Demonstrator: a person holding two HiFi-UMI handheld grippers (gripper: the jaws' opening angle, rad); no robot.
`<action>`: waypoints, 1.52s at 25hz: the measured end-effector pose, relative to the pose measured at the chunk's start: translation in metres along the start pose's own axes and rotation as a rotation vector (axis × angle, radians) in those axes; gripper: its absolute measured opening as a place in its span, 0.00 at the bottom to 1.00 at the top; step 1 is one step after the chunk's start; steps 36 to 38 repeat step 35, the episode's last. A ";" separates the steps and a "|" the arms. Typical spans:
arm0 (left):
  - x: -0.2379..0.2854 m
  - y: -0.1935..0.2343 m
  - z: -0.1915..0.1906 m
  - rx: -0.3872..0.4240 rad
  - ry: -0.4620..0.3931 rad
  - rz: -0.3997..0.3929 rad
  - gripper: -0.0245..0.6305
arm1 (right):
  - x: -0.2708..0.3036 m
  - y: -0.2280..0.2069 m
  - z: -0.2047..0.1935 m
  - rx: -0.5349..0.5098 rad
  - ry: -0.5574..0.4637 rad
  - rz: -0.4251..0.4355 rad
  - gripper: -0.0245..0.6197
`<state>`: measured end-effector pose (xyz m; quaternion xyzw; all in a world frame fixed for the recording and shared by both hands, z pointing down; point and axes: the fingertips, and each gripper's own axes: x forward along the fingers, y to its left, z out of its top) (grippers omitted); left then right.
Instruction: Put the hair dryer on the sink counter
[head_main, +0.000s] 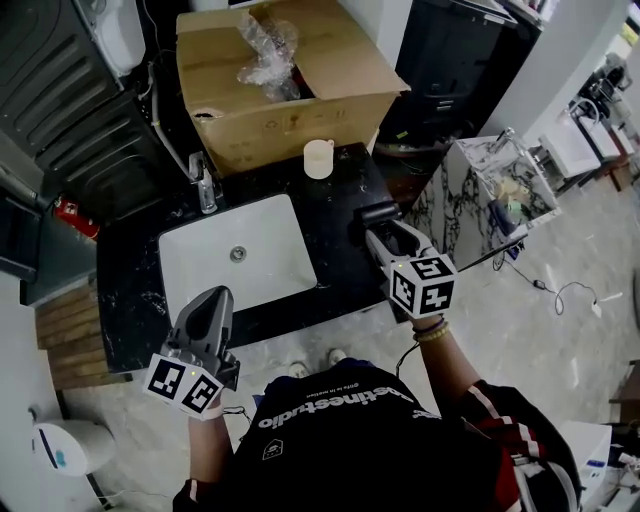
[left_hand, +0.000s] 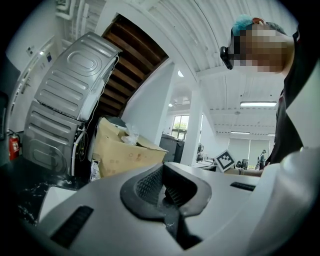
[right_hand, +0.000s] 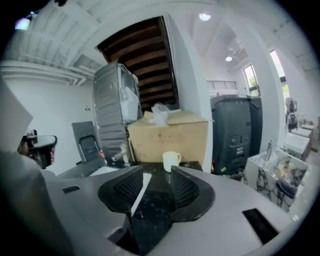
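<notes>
The right gripper (head_main: 378, 214) is held at centre right of the head view over the black speckled stone sink counter (head_main: 338, 198), its jaws spread wide and empty (only counter is seen through the gap). The left gripper (head_main: 220, 297) is held at lower left, by the white rectangular basin (head_main: 272, 255), with its jaws drawn together on nothing. The hair dryer cannot be made out in any view.

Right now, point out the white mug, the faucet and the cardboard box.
white mug (head_main: 318, 160): head view, on its side wall.
faucet (head_main: 206, 190): head view, on its upright body.
cardboard box (head_main: 290, 128): head view, on its front face.
</notes>
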<state>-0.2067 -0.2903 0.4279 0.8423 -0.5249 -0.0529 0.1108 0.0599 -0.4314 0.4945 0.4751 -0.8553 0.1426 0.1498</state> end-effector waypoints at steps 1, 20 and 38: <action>-0.001 -0.002 0.002 0.008 -0.005 -0.005 0.06 | -0.010 0.019 0.019 -0.024 -0.072 0.057 0.29; -0.033 -0.007 0.026 0.102 -0.065 0.000 0.06 | -0.083 0.181 0.096 -0.152 -0.377 0.490 0.10; -0.047 -0.004 0.030 0.112 -0.074 0.013 0.06 | -0.082 0.187 0.091 -0.167 -0.379 0.474 0.09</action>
